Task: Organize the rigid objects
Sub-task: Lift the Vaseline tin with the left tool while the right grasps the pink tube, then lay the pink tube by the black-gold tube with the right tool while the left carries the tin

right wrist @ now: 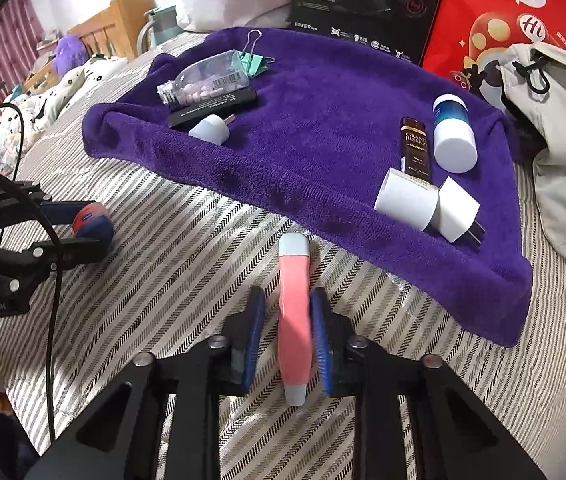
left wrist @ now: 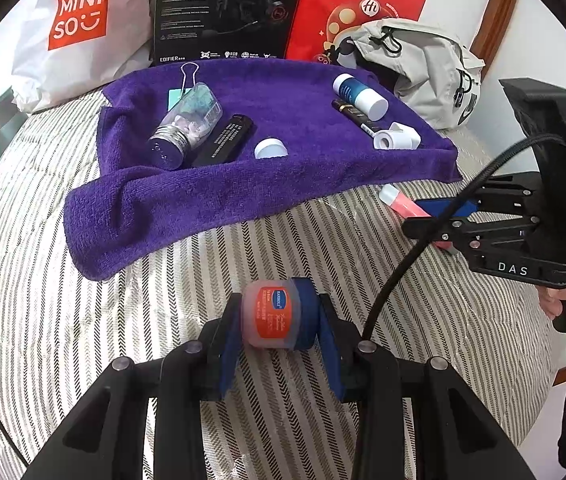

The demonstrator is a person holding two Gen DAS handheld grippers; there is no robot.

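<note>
While the left gripper (left wrist: 279, 322) clamps a round jar (left wrist: 273, 316), the right gripper (right wrist: 287, 334) pinches a pink tube (right wrist: 294, 312).

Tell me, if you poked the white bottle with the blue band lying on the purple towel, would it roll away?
Probably a little. The bottle is round and lies on its side, so it could roll. The fuzzy purple towel would likely slow it, and the dark box beside it may block one way.

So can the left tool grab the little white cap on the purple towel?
Probably not yet: the left tool is already shut on a small orange-labelled jar. The path to the round white cap on the purple towel looks free.
</note>
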